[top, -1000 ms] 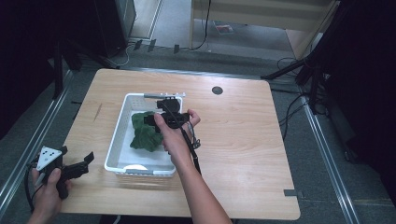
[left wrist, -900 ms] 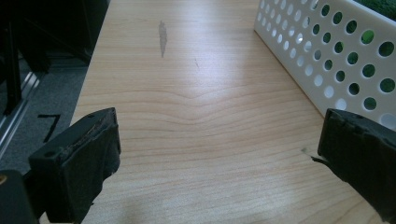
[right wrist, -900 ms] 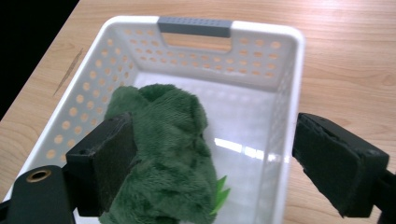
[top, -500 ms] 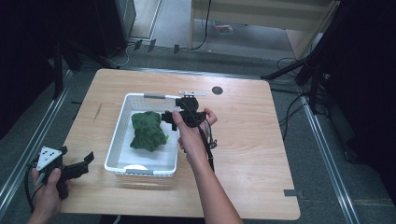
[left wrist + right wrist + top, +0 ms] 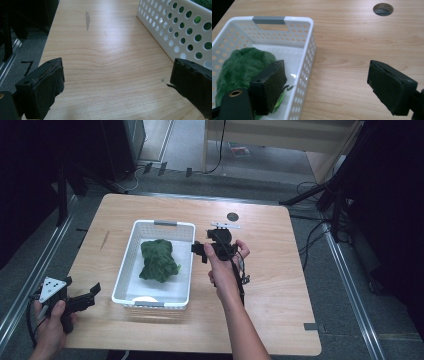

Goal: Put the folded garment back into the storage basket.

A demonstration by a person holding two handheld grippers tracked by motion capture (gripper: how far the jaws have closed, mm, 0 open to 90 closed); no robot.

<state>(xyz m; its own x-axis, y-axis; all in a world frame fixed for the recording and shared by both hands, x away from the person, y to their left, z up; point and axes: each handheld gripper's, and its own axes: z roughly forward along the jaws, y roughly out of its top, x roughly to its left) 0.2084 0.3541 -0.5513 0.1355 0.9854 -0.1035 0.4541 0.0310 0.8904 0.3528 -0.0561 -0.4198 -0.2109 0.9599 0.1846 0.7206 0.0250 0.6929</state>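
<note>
A white perforated basket (image 5: pixel 125 270) stands on the left half of the wooden table. In it lies a green plush thing (image 5: pixel 157 260), loose. My right gripper (image 5: pixel 216 245) hovers just right of the basket, open and holding nothing. In the right gripper view its left jaw hangs over the basket's right wall (image 5: pixel 310 40) near the green plush thing (image 5: pixel 239 65), and its right jaw is over bare wood; the right gripper (image 5: pixel 329 92) is wide open. My left gripper (image 5: pixel 87 295) waits at the table's near left corner, open, pointing at the basket wall (image 5: pixel 175 27); the left gripper (image 5: pixel 117 82) holds nothing.
A round cable hole (image 5: pixel 232 216) sits near the far edge, behind the right gripper. A dark streak (image 5: pixel 87 18) marks the wood left of the basket. Bare table (image 5: pixel 280 285) lies to the right. Metal rails and cables run along the floor on both sides.
My right gripper was over the green plush thing in the basket, then moved right, out over the table beside the basket. The plush thing stays in the basket. The left gripper has not moved.
</note>
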